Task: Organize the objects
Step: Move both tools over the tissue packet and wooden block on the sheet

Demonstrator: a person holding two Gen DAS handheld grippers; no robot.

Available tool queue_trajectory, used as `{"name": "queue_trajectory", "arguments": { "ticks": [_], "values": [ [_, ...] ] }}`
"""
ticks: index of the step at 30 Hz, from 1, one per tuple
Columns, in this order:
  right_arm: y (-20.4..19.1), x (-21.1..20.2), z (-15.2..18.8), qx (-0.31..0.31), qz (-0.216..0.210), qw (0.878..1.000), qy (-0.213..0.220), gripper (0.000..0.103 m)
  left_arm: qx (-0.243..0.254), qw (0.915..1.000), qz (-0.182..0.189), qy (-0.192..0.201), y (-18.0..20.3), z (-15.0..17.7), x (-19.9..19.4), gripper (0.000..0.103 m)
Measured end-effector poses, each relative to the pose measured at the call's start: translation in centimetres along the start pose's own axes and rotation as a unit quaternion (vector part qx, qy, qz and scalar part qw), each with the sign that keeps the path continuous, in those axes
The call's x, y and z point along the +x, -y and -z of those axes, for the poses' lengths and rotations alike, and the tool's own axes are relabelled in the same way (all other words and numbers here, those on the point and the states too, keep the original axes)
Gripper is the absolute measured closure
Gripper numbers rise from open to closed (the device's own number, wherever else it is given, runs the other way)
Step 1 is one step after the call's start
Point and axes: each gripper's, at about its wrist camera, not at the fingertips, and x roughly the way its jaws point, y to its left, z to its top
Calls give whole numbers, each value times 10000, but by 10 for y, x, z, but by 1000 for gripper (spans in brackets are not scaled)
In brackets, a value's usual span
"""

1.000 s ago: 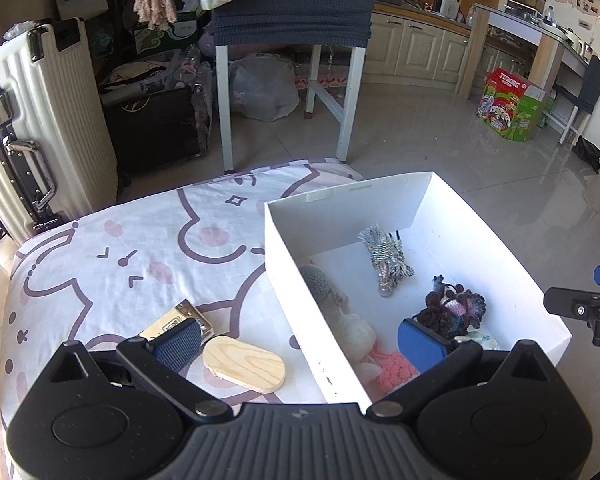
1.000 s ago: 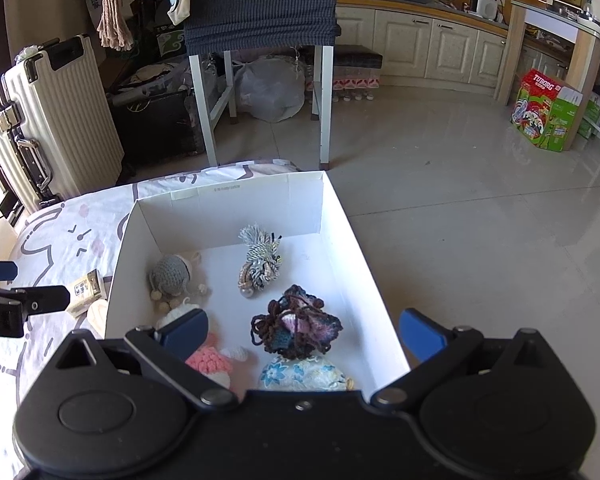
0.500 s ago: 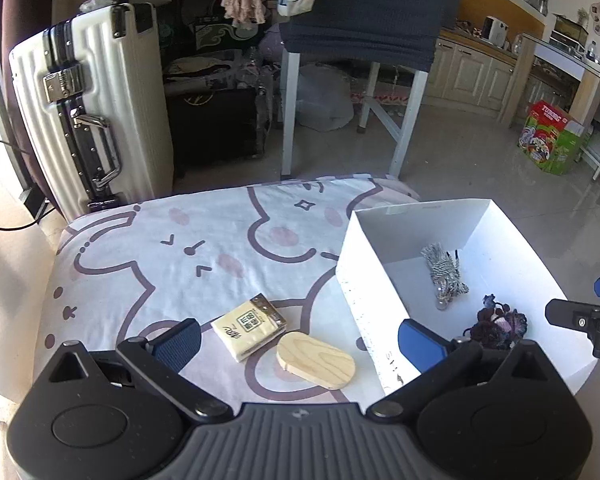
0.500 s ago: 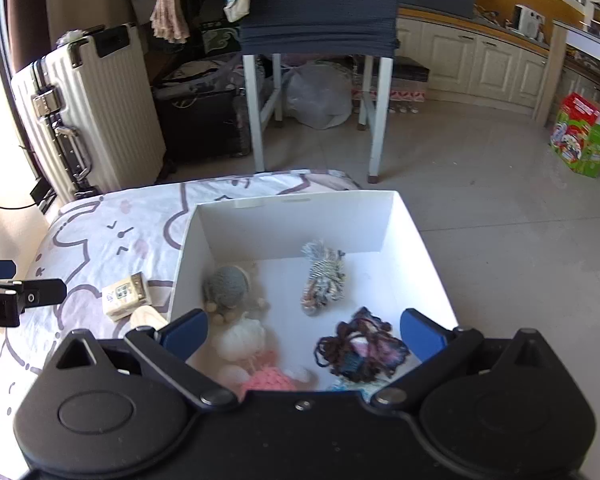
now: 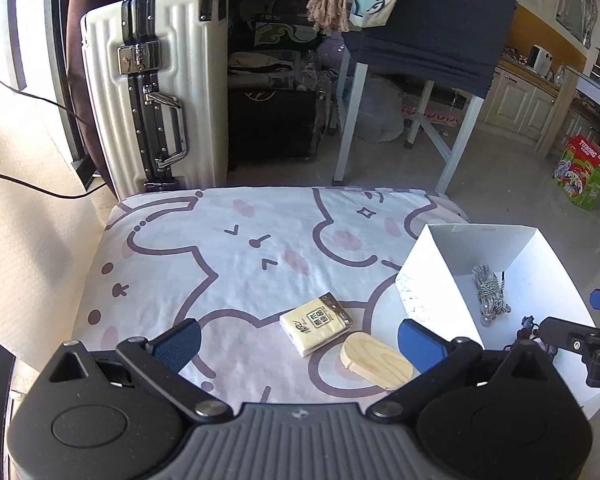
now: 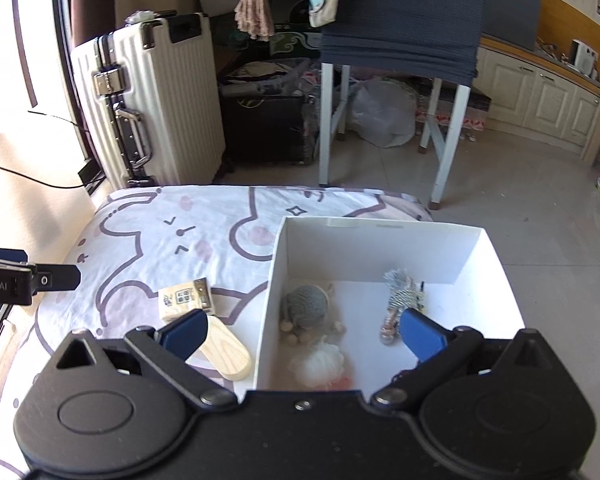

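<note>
A white box (image 6: 380, 246) stands on the right of the cartoon-print cloth (image 5: 228, 264). In it lie a grey knitted toy (image 6: 306, 306), a striped rope toy (image 6: 402, 294), a white fluffy toy (image 6: 320, 362) and others partly hidden. A yellow tissue pack (image 5: 314, 322) and an oval wooden piece (image 5: 376, 360) lie on the cloth left of the box. My left gripper (image 5: 300, 340) is open above the pack and the wooden piece. My right gripper (image 6: 300, 330) is open over the box's left wall. Both are empty.
A white suitcase (image 5: 156, 92) stands behind the cloth at the left. A chair draped in dark fabric (image 6: 400, 20) stands behind it. Dark bags (image 6: 264, 128) fill the floor between them. The cloth's edges drop off at left and far side.
Both grippers have drawn back and swung left. The box now sits further right in both views, and the tissue pack and wooden piece lie between my left fingers.
</note>
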Motion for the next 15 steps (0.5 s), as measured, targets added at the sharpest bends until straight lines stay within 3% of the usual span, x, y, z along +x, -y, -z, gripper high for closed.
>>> {"name": "queue_trajectory", "arguments": {
  "ticks": [15],
  "values": [
    [-31, 14, -7, -361, -274, 9989, 115, 0, -148, 9995, -236, -144, -21, 7, 8, 0]
  ]
}}
